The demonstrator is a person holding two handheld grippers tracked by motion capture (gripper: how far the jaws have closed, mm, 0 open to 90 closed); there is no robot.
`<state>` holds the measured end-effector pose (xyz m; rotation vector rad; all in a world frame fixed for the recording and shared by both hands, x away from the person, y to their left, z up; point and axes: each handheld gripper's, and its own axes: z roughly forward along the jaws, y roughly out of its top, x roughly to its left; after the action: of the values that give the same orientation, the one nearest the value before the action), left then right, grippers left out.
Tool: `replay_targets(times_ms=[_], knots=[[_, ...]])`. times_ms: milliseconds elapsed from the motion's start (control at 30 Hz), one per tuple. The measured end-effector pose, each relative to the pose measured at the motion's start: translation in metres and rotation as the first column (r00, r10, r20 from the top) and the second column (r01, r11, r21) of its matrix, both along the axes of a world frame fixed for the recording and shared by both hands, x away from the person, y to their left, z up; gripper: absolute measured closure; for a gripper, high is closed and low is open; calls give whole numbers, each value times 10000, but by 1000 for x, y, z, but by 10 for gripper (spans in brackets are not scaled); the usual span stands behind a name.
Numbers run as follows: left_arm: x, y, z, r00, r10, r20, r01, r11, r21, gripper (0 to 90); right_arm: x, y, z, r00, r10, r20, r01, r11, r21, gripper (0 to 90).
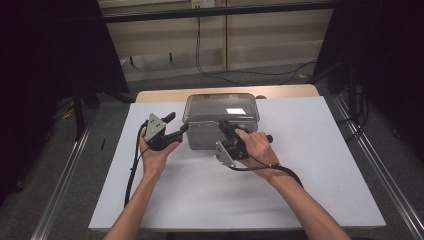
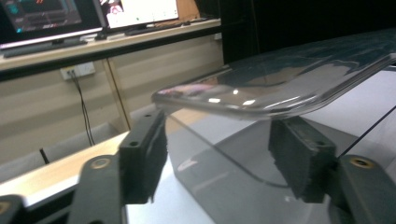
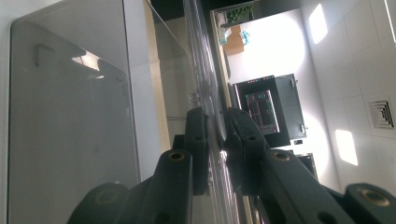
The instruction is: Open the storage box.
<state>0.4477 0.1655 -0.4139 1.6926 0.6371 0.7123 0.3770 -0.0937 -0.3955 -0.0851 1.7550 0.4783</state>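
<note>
Clear plastic box — smooth, round-cornered lid

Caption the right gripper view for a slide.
Right gripper clamped on the thin front rim of a clear plastic box's lid, seen edge-on.

Lighting, high view: dim overall; white table sheet is the brightest surface, evenly lit from above, margins falling to near black on both sides. Glare: small white rectangular reflection on the clear box lid. Shadows: soft, short, under the hands. Left gripper view: moderate light, streaked highlights along the lid's edge; near jaws soft, distant monitors blown out. Right gripper view: strong window-like patches on the tiled wall, overexposed; foreground jaws dark, slightly blurred.
</note>
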Motion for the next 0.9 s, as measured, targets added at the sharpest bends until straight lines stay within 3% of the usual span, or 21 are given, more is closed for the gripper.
replay_targets(times_ms=[333, 667, 700, 900], knots=[[5, -9, 0, 9988, -270, 409, 278, 9994, -191, 511, 0, -1, 4, 10000, 3, 38, -3, 10000, -5, 793], [8, -15, 0, 9973, -223, 698, 228, 9997, -66, 482, 1, -1, 4, 10000, 38, 26, -38, 10000, -24, 793], [9, -17, 0, 9964, -297, 800, 289, 9995, 111, 482, 1, -1, 4, 10000, 33, 19, -33, 10000, -4, 792], [11, -17, -1, 9964, -354, 775, 350, 9994, 59, 462, 0, 0, 3, 10000, 28, -73, -28, 10000, -47, 785]])
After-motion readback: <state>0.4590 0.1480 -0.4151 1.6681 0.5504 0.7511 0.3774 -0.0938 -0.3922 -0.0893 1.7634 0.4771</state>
